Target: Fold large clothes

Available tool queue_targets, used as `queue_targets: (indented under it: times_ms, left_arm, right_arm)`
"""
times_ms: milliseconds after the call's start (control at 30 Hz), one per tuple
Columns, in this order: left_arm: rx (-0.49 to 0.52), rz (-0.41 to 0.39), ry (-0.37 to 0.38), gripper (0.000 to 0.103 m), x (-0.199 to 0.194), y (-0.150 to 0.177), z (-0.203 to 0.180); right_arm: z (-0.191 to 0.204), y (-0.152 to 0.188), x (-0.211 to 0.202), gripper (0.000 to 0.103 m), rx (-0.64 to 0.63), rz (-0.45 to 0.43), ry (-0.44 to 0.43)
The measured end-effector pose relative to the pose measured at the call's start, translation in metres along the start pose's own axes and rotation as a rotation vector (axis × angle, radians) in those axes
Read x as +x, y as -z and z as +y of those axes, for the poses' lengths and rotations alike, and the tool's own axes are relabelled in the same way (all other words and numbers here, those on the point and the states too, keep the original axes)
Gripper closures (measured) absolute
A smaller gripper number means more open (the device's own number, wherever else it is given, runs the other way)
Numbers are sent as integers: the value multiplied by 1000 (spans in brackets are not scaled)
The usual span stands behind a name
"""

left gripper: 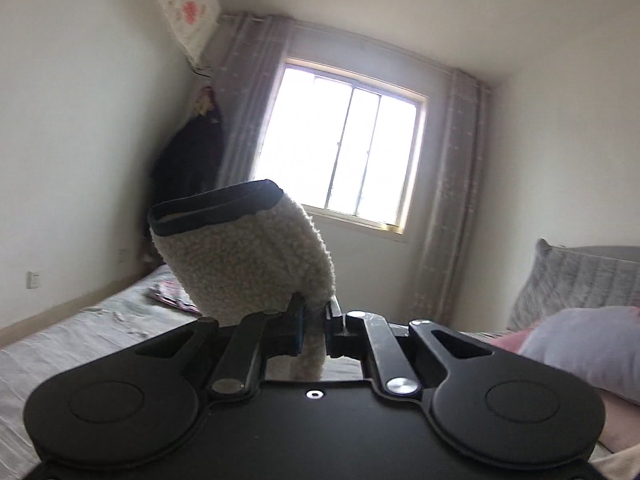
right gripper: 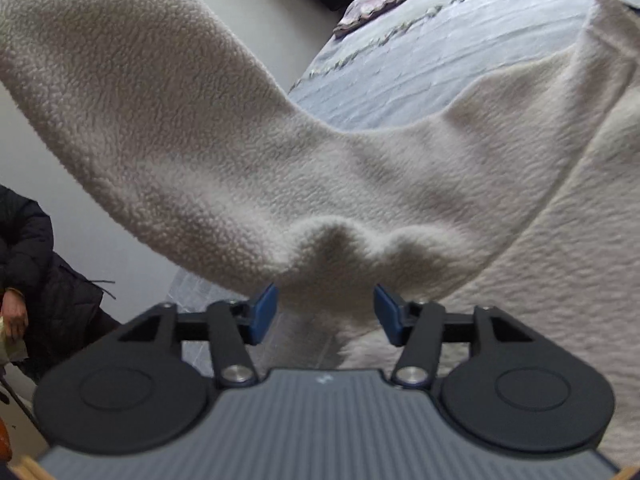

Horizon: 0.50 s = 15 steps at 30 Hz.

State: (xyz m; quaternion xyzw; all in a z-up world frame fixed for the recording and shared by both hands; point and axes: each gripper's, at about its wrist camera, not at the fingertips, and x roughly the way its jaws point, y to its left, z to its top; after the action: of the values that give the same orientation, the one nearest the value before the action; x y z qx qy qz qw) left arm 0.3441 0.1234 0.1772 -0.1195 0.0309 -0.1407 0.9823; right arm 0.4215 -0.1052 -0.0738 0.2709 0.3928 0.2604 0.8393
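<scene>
My left hand-held gripper [left gripper: 316,316] pinches the fleece garment's [right gripper: 280,168] sleeve [left gripper: 244,256] cuff-up above the bed [right gripper: 440,40], while my right hand-held gripper [right gripper: 325,314] gapes just under a raised fold, its body trailing right onto the bed.

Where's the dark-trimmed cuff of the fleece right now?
In the left wrist view, the cream fleece sleeve's dark-trimmed cuff stands centre-left, above the left tongs pinching it, before the bright window.

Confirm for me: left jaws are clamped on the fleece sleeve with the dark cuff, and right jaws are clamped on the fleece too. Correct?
Not quite. The left gripper is shut on the fleece sleeve with the dark cuff, but the right wrist view shows the right gripper with jaws spread wide, the fleece garment draped between them, not clamped.
</scene>
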Motion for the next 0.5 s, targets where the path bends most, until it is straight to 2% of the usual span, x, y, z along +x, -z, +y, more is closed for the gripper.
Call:
queue_targets:
  times_ms: [100, 167, 233, 300, 333, 400, 467, 500]
  left_arm:
    - [-2, 63, 124, 93, 15, 16, -54]
    - [4, 116, 194, 92, 27, 35, -89]
    - [11, 196, 259, 92, 40, 58, -119]
    - [4, 310, 324, 90, 52, 90, -142]
    - [0, 380, 353, 85, 58, 107, -150]
    - [-11, 493, 384, 69, 59, 142, -160]
    - [-15, 552, 386, 41, 49, 166, -164]
    - [-13, 569, 380, 38, 42, 176, -159]
  right_arm:
    - [-33, -13, -58, 45, 67, -78, 37]
    - [-57, -17, -100, 35, 118, -134, 44]
    - [-83, -21, -137, 29, 170, -190, 69]
    - [-104, -21, -170, 26, 223, -238, 100]
    - [-116, -19, -185, 24, 245, -252, 112]
    - [-142, -10, -212, 22, 292, -273, 148]
    - [-167, 2, -229, 22, 330, -279, 193]
    - [-180, 8, -238, 22, 350, -280, 215]
